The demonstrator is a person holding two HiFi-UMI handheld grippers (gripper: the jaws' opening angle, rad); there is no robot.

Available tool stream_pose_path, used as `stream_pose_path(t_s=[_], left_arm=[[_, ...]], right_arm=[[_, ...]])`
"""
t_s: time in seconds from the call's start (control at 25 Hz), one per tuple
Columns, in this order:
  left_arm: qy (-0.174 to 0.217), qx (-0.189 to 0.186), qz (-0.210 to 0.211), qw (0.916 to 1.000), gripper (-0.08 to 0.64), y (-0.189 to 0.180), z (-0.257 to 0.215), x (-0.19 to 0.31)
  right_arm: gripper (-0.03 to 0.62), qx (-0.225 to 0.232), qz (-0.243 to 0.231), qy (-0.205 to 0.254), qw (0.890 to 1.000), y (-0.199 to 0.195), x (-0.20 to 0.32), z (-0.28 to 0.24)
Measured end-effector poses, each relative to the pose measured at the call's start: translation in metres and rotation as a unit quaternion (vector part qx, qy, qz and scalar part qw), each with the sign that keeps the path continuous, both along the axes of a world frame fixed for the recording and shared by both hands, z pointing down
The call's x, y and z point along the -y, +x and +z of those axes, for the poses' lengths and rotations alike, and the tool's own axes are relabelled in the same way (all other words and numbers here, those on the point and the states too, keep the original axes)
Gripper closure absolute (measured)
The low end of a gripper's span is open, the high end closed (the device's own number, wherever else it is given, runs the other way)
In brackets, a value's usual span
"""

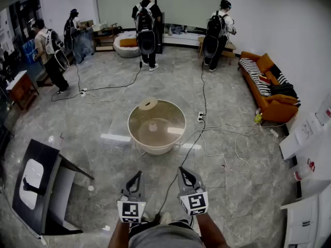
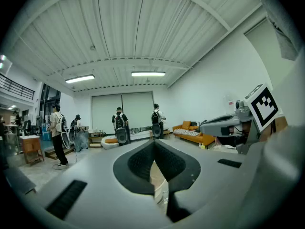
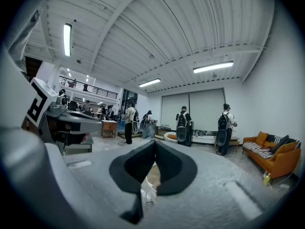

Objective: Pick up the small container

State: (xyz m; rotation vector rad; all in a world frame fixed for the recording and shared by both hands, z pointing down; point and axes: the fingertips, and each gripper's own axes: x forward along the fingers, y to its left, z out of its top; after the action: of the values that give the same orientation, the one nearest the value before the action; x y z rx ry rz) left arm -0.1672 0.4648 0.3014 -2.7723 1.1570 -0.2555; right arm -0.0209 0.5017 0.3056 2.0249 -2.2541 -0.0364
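- Step in hand: the approach is judged not yet begun. Both sets of tongs are held low, close to the person's body and well apart from the round table [image 1: 132,133].
- Left tongs [image 1: 137,175]: the jaws are seen pressed together, with nothing between them.
- Right tongs [image 1: 182,171]: the jaws are likewise closed on nothing.
- Task's thing: the small container [image 1: 153,127], pale and upright, is found near the middle of the table top, clear of the rim.
- Next move, as judged: one set of tongs would have to be carried forward over the table, opened wider than the container, lowered around it and closed before any lift. The table's raised rim may have to be cleared from above.
- Count: one small container; one round table; one flat round thing [image 1: 148,104] lying at the table's far edge; two sets of tongs.
- Also counted: four people [image 1: 146,25] standing at the far side of the room; one orange sofa [image 1: 266,89]; several cables [image 1: 227,133] strewn over the floor.
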Motion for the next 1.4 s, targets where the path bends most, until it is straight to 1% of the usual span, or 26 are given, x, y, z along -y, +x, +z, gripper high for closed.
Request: stream_pose_path(t_s=[0.36,0.52,0.64,0.8,1.0,1.2,1.4], left_arm=[[0.003,0.001,0.004,1.0000,0.543,0.007,0.001,0.003],[0.001,0.001,0.006,1.0000,0.543,0.015,0.001,0.008],[0.000,-0.001,0.008,1.0000,0.543,0.022,0.001,0.017],[0.000,-0.003,0.008,1.0000,0.543,0.034,0.002,0.041],[-0.001,-0.003,0.008,1.0000,0.543,0.052,0.006,0.093],[-0.002,-0.002,0.018,0.9998,0.543,0.075,0.007,0.167],[-0.008,-0.006,0.027,0.9996,0.543,0.094,0.000,0.251]], right_arm=[[0.592,-0.001,0.002,0.000,1.000,0.006,0.000,0.002],[0.592,-0.002,0.007,-0.002,1.000,0.016,0.003,0.003],[0.592,-0.003,0.009,-0.002,1.000,0.023,0.011,0.003],[0.592,-0.004,0.012,-0.002,1.000,0.036,0.035,0.003],[0.592,-0.005,0.010,-0.002,1.000,0.053,0.086,0.004],[0.592,-0.007,0.017,-0.005,1.000,0.072,0.157,0.006],[0.592,-0.010,0.022,-0.007,1.000,0.086,0.235,-0.003]])
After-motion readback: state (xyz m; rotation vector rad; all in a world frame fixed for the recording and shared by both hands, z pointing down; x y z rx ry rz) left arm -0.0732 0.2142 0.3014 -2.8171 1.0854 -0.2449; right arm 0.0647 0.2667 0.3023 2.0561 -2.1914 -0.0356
